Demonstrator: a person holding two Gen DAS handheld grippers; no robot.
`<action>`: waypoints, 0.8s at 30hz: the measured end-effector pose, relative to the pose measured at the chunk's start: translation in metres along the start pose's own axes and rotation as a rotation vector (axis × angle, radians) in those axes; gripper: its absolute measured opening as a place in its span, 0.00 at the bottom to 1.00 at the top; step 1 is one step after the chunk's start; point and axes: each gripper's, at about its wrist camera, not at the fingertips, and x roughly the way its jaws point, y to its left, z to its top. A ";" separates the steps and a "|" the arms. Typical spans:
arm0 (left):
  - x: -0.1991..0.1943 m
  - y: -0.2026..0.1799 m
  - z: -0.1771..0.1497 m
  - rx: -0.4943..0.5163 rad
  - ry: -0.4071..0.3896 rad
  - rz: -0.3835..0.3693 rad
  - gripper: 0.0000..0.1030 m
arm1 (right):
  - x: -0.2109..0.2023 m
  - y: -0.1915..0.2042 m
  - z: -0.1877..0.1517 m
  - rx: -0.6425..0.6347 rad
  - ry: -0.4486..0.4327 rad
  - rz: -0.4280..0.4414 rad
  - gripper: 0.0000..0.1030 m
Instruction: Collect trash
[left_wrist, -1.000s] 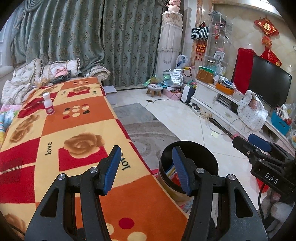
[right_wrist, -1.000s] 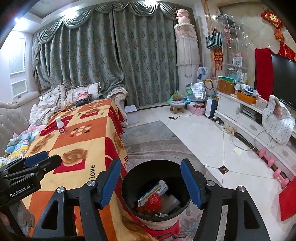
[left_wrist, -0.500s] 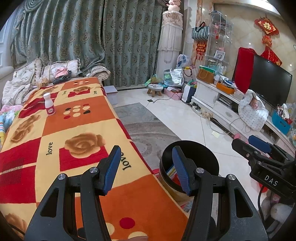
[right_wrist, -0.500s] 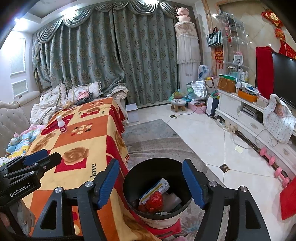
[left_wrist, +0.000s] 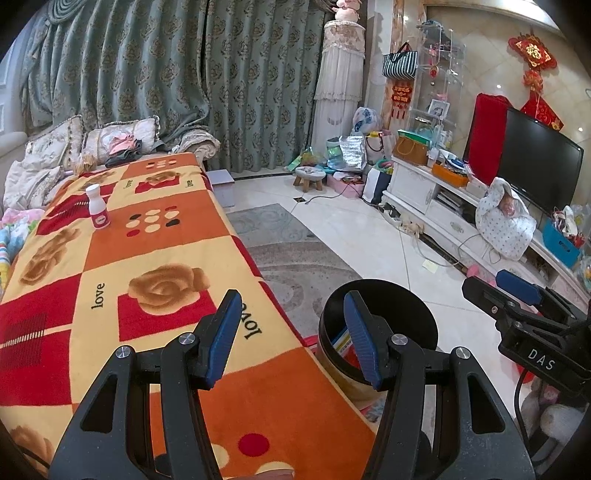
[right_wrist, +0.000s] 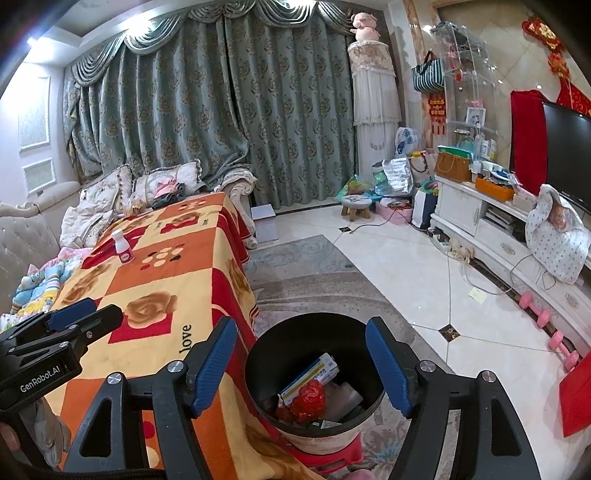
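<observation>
Right hand-held gripper (right_wrist: 301, 363) over the bin (right_wrist: 314, 441), jaws apart and opening, nothing pinched between them. Bin sits on the floor just beside the bench (right_wrist: 159, 280) edge; inside: a box (right_wrist: 314, 373), a red wrapper (right_wrist: 308, 400), other scraps. Left hand-held gripper (left_wrist: 291, 332) over the bench's near corner, jaws parted, empty. One white bottle (left_wrist: 96, 207) upright on the bench's far end, well apart from both grippers.
</observation>
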 end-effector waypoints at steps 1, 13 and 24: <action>0.000 0.000 0.000 0.000 0.000 -0.001 0.55 | 0.000 0.000 0.000 0.000 0.001 0.000 0.68; 0.001 0.000 0.000 0.000 0.005 -0.002 0.55 | 0.002 0.000 0.000 0.003 0.010 0.001 0.69; 0.002 0.000 -0.001 0.005 0.012 -0.004 0.55 | 0.003 -0.001 0.000 0.004 0.012 0.001 0.70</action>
